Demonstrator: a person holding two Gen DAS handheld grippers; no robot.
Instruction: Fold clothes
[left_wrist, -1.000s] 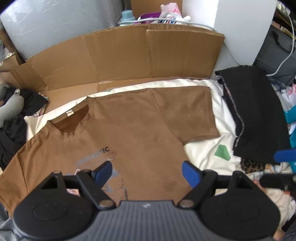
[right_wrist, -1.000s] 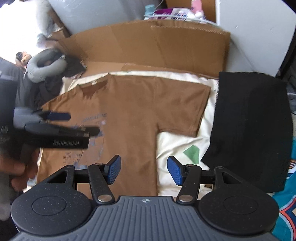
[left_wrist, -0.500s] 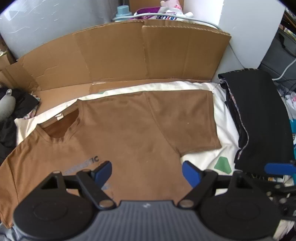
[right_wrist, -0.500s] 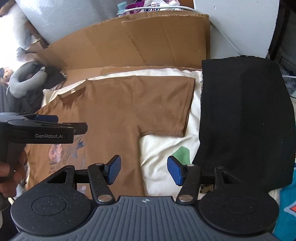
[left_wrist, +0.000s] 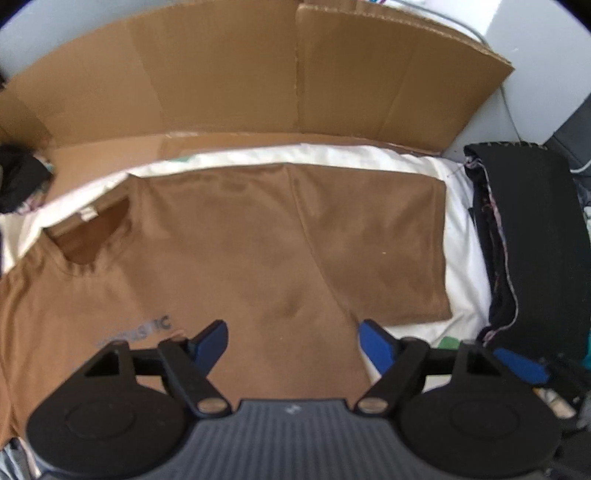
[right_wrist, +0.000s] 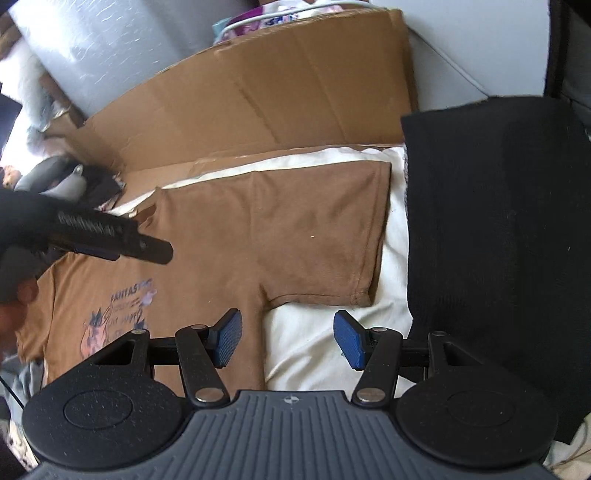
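A brown t-shirt (left_wrist: 240, 258) (right_wrist: 277, 229) lies flat, print side up, on a white sheet (left_wrist: 463, 254) (right_wrist: 314, 347), collar toward the left. My left gripper (left_wrist: 291, 332) hovers over the shirt's chest beside the armpit; its jaws are closing, with nothing gripped between them. In the right wrist view it (right_wrist: 110, 240) hangs above the collar area, held by a hand. My right gripper (right_wrist: 287, 319) stands open just above the armpit and the sheet below the right sleeve (right_wrist: 325, 236). One of its blue fingers (left_wrist: 521, 363) shows at the left wrist view's lower right.
A folded black garment (left_wrist: 535, 240) (right_wrist: 498, 240) lies right of the shirt. Flattened cardboard (left_wrist: 258, 74) (right_wrist: 277, 92) stands along the back, against a pale wall. Dark clothes and a grey neck pillow (right_wrist: 55, 181) lie at the far left.
Both grippers have come down closer to the shirt. The left one shifted toward the right sleeve side, and the right one moved toward the armpit and rolled, tilting its view.
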